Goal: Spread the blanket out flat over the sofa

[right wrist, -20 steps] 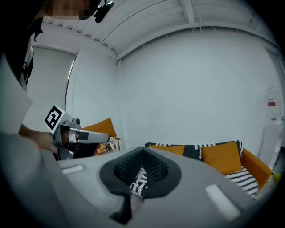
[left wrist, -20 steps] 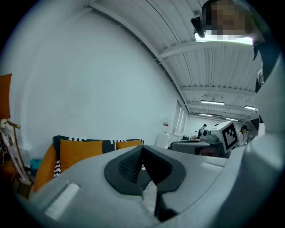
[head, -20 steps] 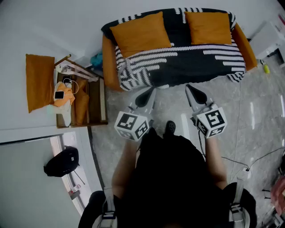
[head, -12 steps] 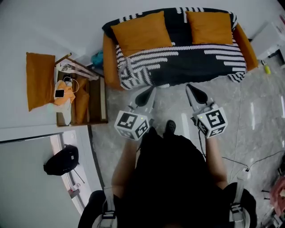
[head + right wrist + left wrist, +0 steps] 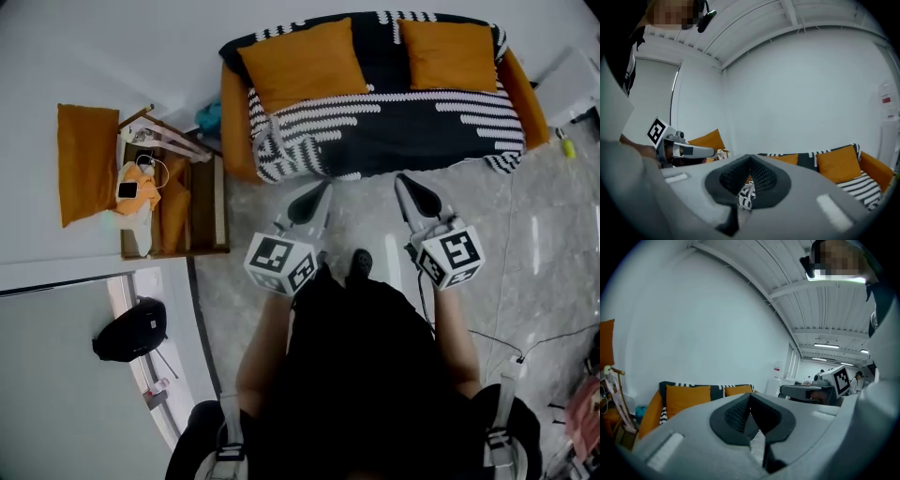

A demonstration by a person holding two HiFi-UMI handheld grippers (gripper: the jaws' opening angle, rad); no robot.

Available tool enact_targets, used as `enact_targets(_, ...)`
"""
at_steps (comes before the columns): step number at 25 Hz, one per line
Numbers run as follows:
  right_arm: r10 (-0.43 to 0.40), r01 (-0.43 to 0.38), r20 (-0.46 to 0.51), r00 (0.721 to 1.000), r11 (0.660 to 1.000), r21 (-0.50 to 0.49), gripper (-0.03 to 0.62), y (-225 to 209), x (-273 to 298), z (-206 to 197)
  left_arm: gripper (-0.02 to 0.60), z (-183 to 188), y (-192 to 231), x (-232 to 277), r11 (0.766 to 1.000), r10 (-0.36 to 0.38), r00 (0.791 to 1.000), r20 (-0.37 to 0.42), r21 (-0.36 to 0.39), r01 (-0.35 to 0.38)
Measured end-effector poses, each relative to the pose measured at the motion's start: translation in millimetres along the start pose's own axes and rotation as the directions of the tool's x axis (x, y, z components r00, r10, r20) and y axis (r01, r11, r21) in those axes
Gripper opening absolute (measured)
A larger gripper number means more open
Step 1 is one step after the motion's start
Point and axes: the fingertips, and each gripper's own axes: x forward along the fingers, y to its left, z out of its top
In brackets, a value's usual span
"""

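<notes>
Head view shows the sofa (image 5: 234,122) straight ahead, the blanket (image 5: 403,127) draped along its length but rumpled at its front left corner, nearer the left gripper (image 5: 312,199) than the right gripper (image 5: 415,195), both closed, empty, well short of it.

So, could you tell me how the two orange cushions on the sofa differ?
In the head view the left cushion looks larger and sits skewed, its right corner higher; the right cushion looks smaller and squarer. The blanket before the left cushion is striped and bunched; before the right cushion it lies mostly dark and smooth. Both are plain orange and rest on the blanket against the sofa back.
</notes>
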Motion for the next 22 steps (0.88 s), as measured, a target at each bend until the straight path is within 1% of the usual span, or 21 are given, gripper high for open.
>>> enact_targets(6,0.017,-0.017,-0.016,1.000,1.000,0.005,0.002,2.1,9.2,-4.8,0.011,-5.2,9.5,-2.0,1.000,0.024,1.000,-0.006,-0.013,-0.025)
enact_targets(12,0.032,-0.032,-0.034,0.999,0.999,0.018,0.002,5.8,27.5,-8.8,0.011,-7.6,28.9,-2.5,0.999,0.042,0.999,-0.013,-0.028,-0.042)
enact_targets(17,0.042,-0.040,-0.057,0.997,0.999,0.030,0.002,9.3,56.7,-13.4,0.011,-5.9,58.5,-1.3,0.997,0.061,0.998,-0.011,-0.046,-0.061)
enact_targets(22,0.055,-0.054,-0.069,0.996,0.998,0.027,0.002,10.9,99.5,-8.4,0.011,1.8,99.6,5.8,0.995,0.075,0.997,-0.008,-0.059,-0.075)
